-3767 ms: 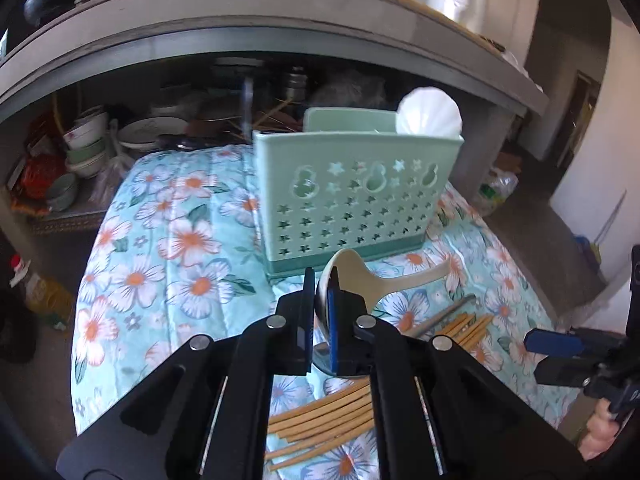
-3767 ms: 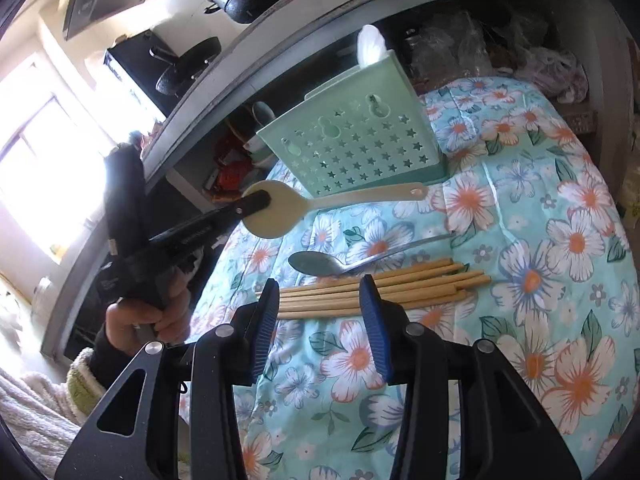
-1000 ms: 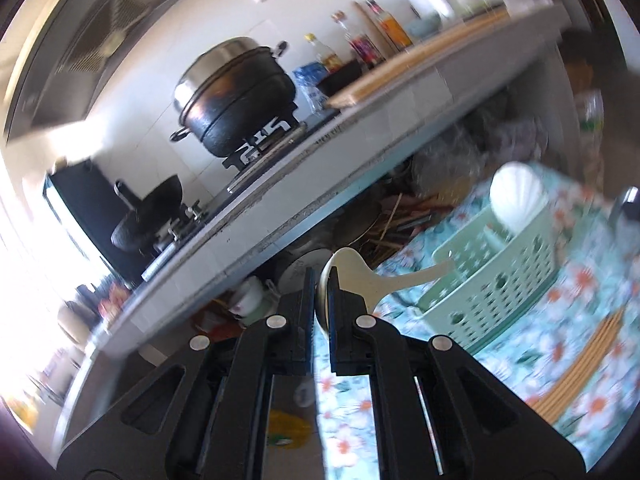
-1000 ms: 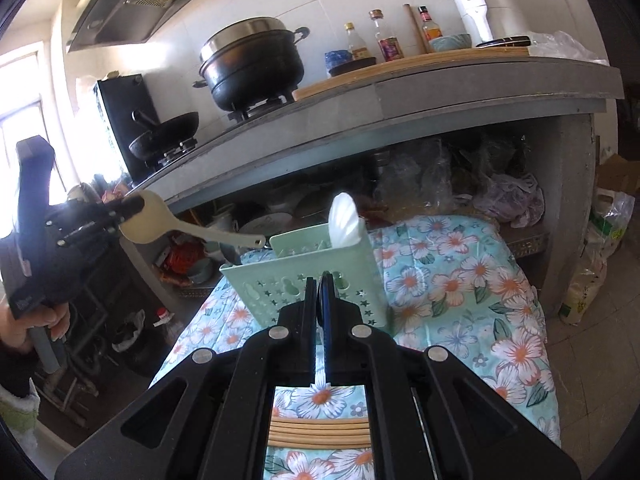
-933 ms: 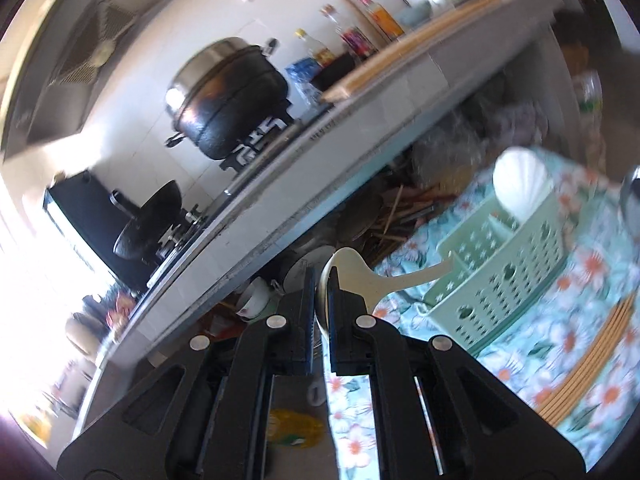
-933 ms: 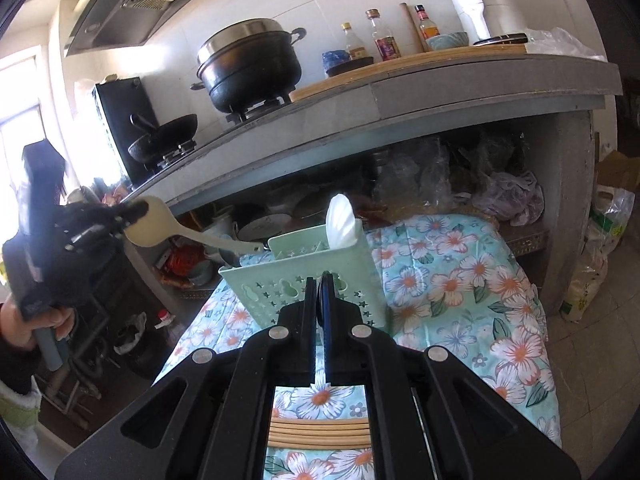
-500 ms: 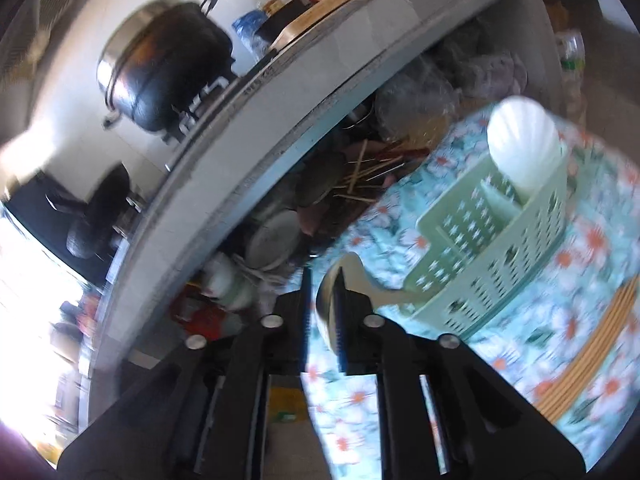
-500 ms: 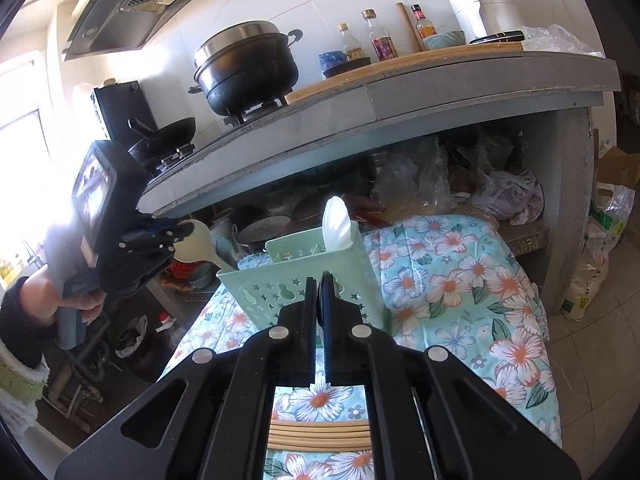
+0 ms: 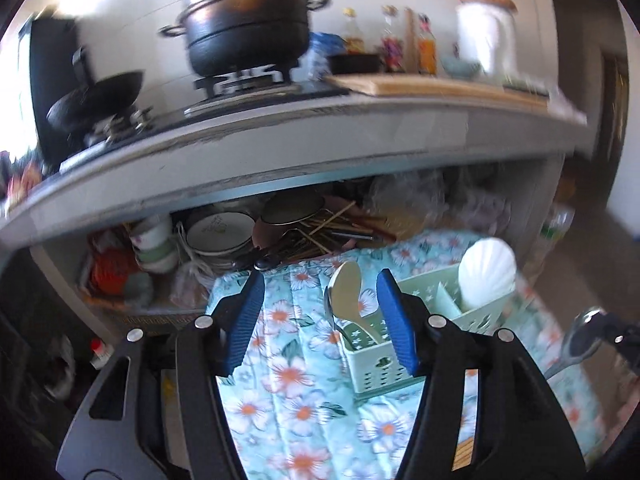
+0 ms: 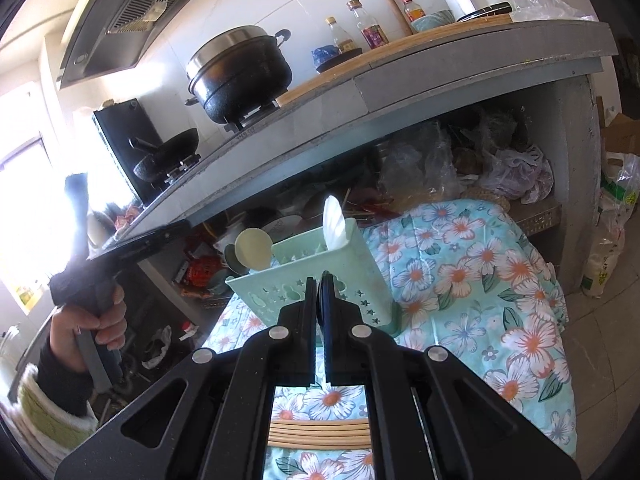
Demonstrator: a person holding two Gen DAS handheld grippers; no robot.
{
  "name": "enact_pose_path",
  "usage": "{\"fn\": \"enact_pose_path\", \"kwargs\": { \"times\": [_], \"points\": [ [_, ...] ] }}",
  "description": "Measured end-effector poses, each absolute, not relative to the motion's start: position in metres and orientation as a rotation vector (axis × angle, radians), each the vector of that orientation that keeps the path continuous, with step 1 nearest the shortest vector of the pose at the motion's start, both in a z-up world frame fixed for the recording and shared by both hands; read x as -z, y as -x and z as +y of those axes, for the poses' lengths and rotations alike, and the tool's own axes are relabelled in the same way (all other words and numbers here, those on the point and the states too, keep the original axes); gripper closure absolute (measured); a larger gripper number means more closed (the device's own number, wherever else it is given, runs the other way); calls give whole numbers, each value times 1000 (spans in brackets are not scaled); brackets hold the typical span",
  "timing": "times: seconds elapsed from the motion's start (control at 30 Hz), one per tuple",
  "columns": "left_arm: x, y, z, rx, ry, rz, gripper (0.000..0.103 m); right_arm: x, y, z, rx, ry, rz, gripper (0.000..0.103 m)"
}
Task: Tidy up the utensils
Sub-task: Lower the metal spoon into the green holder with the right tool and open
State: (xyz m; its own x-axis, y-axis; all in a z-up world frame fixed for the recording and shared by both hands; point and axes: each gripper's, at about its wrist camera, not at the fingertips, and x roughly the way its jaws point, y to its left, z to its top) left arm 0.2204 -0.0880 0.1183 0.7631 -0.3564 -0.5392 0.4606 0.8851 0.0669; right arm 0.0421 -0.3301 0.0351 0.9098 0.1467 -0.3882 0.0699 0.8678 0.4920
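The green perforated utensil basket [image 9: 400, 356] stands on the floral cloth; it also shows in the right wrist view [image 10: 320, 276]. A beige rice paddle [image 9: 348, 296] stands in its left end, head up, and shows in the right wrist view [image 10: 253, 249] too. A white shell-shaped scoop [image 9: 486, 270] stands in the right end. My left gripper [image 9: 320, 320] is open and empty above the paddle. My right gripper [image 10: 318, 304] is shut on a metal spoon [image 9: 582, 338], seen at the right edge of the left wrist view. Wooden chopsticks [image 10: 320, 432] lie on the cloth.
A grey counter [image 10: 440, 76] overhangs the table, with a black pot [image 10: 240, 72], a wok and bottles on it. Bowls, plates and bags crowd the shelf [image 9: 224, 236] underneath. The cloth-covered table [image 10: 480, 280] drops off at its left and right edges.
My left gripper has opened and let go of the beige paddle, which now stands in the basket. My right gripper stays shut on the spoon.
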Motion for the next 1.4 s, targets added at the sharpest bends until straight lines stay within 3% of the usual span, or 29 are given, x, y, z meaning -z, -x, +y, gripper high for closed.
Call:
{"fn": "enact_pose_path", "kwargs": {
  "times": [0.2, 0.83, 1.0, 1.4],
  "points": [
    [-106, -192, -47, 439, -30, 540, 40, -60, -42, -335, -109, -531, 397, 100],
    [-38, -129, 27, 359, 153, 624, 38, -158, -103, -334, -371, -547, 257, 100],
    [-33, -125, 43, 329, 171, 633, 38, -146, -142, -339, -372, -581, 284, 100],
    [-24, -127, 58, 291, 197, 661, 38, -61, -192, -356, -320, -711, 424, 98]
  ]
}}
